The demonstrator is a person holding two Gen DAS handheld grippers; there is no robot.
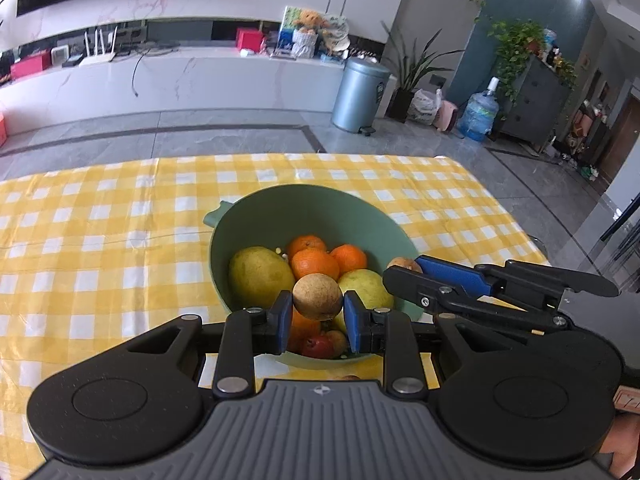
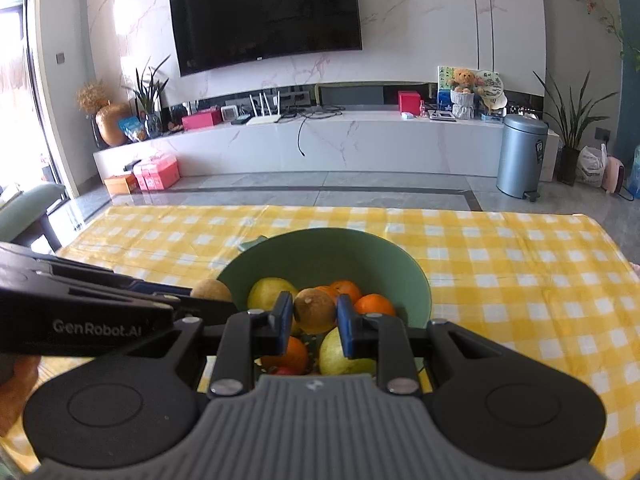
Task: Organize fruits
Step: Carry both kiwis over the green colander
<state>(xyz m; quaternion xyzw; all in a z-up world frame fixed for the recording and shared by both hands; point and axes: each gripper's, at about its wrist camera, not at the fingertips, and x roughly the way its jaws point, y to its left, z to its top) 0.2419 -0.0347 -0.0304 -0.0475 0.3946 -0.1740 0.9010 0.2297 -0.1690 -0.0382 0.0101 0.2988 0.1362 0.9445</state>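
Over the near rim of a green bowl [image 1: 304, 208] my left gripper [image 1: 317, 301] is shut on a round tan fruit [image 1: 317, 294]. The bowl holds three oranges [image 1: 314, 263], two yellow-green fruits [image 1: 260, 276] and a small red fruit [image 1: 318, 347]. From the right, my right gripper [image 1: 400, 276] comes in level, with a brown fruit [image 1: 405, 264] at its tip. In the right wrist view the right gripper [image 2: 314, 309] is shut on that round brown fruit [image 2: 315, 312] above the bowl [image 2: 328, 252]. The left gripper [image 2: 200, 300] enters from the left with the tan fruit [image 2: 211, 290].
A yellow and white checked cloth [image 1: 100, 240] covers the table, whose far edge [image 2: 320, 208] drops to a grey tiled floor. A hand [image 2: 16, 380] shows at the lower left. Beyond stand a metal bin [image 1: 360, 96] and a TV cabinet.
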